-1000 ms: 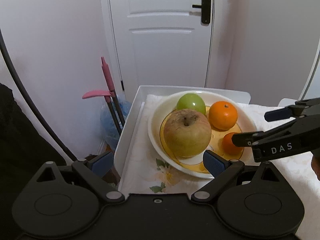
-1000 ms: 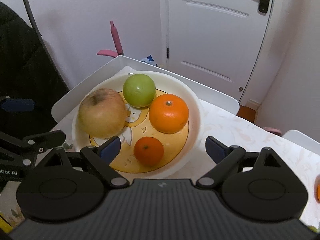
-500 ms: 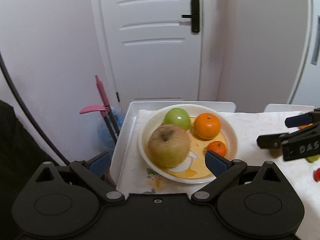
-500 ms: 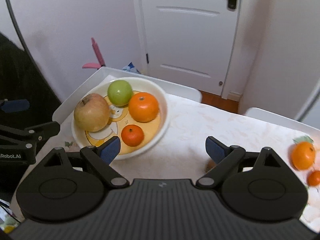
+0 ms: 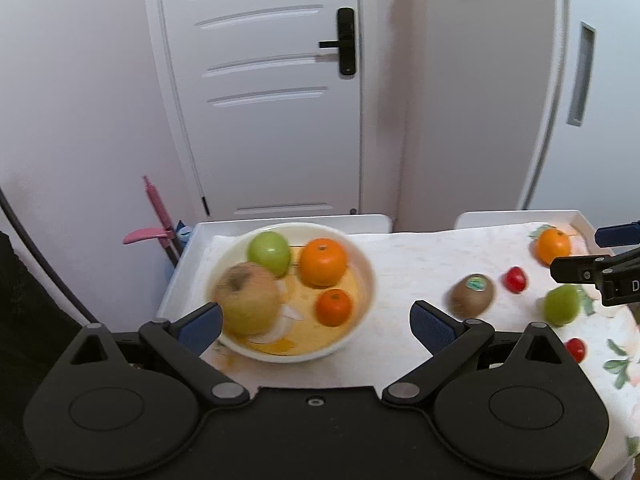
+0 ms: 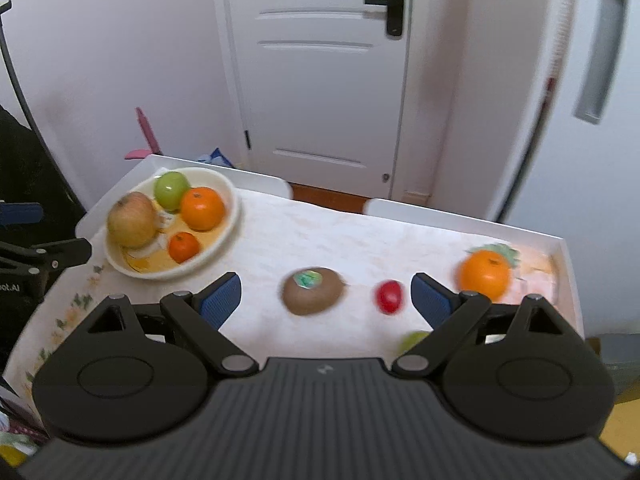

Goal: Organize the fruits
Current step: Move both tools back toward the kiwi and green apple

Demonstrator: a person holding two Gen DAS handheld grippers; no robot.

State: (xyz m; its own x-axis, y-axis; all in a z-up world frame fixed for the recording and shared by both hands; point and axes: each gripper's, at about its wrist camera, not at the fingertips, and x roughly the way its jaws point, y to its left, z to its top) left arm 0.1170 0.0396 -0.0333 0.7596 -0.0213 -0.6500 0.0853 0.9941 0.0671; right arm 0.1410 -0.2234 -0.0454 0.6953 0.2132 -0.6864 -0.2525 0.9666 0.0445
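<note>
Left gripper (image 5: 316, 322) open, empty, bowl (image 5: 362, 312) with 4 fruits centre-left. Right gripper (image 6: 326, 294) open, empty; kiwi (image 6: 313, 291) mid-frame between fingers.

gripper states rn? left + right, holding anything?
Left tool: open, empty, over the bowl.
Right tool: open, empty, above the kiwi.

a home: a white panelled door (image 5: 272, 92) with a black handle (image 5: 345, 42) fills the upper middle, a flowered tablecloth (image 6: 320, 240) covers the table, and a broom (image 5: 158, 216) leans at the left.
</note>
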